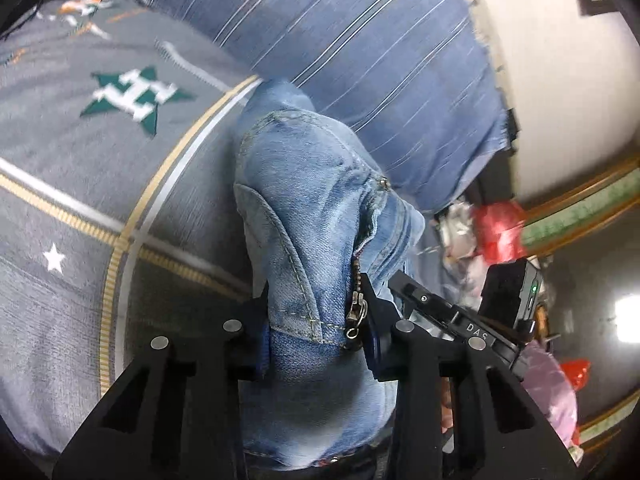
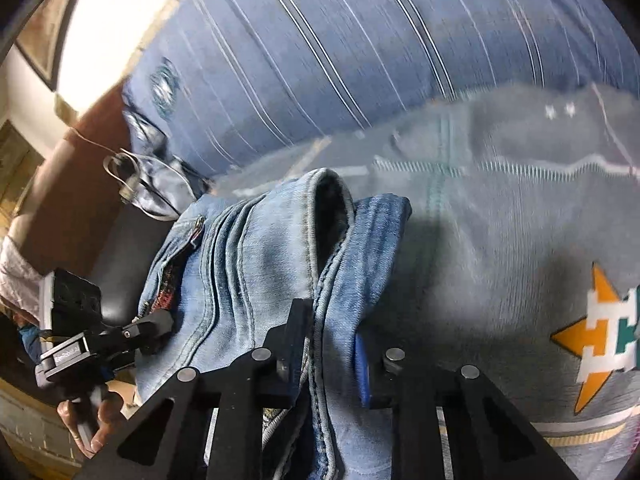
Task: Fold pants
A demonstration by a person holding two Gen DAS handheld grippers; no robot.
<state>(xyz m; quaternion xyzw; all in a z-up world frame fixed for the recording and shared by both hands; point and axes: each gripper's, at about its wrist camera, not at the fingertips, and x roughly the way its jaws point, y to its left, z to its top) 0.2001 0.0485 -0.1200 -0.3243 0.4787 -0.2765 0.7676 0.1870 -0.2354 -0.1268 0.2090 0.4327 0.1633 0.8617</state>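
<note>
Both grippers, left gripper [image 1: 316,324] and right gripper [image 2: 328,356], are clamping the jeans [image 1: 312,200] waistband, jaws nearly closed on denim; lifting evenly should keep it taut.

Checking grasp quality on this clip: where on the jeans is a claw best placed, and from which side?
On the thick waistband edge of the jeans, coming from the open waist end. The stitched hem there is stiff and bunches little. Both claws already do this: the left claw pinches beside the zipper, and the right claw pinches a folded seam.

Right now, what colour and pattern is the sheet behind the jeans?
Blue sheet with thin white stripes, clearest in the right wrist view.
</note>
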